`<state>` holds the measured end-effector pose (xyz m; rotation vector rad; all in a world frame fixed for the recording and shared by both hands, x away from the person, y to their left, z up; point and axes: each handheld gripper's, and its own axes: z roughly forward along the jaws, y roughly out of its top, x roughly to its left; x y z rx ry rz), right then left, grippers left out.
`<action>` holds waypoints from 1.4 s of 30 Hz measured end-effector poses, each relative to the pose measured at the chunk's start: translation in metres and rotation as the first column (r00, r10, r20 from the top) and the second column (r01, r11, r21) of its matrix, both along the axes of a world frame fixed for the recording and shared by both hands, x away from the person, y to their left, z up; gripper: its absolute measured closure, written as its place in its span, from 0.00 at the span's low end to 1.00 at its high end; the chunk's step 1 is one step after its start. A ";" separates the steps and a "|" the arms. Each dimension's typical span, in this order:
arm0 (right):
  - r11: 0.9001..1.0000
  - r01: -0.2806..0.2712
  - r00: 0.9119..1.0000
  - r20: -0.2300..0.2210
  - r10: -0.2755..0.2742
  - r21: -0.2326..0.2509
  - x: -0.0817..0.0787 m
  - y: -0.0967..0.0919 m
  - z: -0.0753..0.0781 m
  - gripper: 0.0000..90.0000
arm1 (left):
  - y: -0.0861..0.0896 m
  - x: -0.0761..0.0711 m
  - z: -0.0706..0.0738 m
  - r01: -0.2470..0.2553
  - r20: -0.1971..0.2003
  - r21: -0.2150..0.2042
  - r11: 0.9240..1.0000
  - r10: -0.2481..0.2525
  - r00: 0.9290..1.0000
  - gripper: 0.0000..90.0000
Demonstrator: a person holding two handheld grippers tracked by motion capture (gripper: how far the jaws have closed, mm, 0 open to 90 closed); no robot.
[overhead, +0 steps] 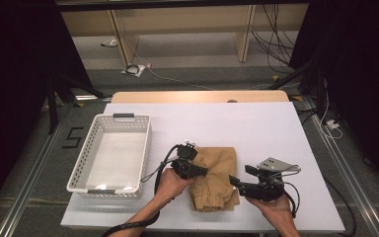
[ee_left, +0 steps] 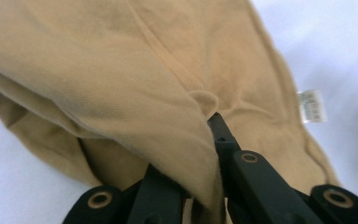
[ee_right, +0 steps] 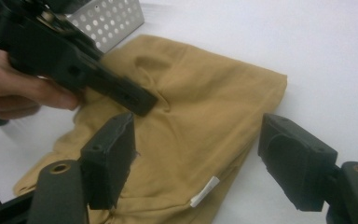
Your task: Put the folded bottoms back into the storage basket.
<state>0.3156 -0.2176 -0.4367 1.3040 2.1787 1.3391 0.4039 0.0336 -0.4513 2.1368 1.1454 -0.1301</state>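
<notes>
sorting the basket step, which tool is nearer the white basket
Left. The left tool sits just right of the basket, gripping the tan cloth; the right tool is beyond the cloth.

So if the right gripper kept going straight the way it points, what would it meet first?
Most likely the tan garment: the right gripper has its jaws open just over the cloth's near edge. Beyond that lies the left gripper, shut on a fold. Depth is hard to judge.

Hidden bits and tiny writing

A fold of the tan cloth point(ee_left: 121, 84) covers one jaw tip of the left gripper point(ee_left: 209, 140). The words on the little white tag point(ee_left: 312, 106) are too small to read.
</notes>
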 end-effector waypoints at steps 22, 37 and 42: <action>0.995 0.084 0.953 -0.288 -0.096 -0.054 0.052 0.007 -0.032 0.31 | 0.001 -0.003 0.004 0.020 0.014 -0.010 1.000 -0.020 1.000 0.95; 0.998 0.061 0.923 -0.378 -0.064 -0.019 0.062 0.023 -0.042 0.34 | 0.003 -0.002 0.002 0.018 0.013 -0.005 1.000 -0.018 1.000 0.95; 0.998 0.056 0.915 -0.401 -0.043 0.021 0.062 0.024 -0.044 0.39 | 0.005 -0.001 0.002 0.013 0.011 -0.004 1.000 -0.013 1.000 0.95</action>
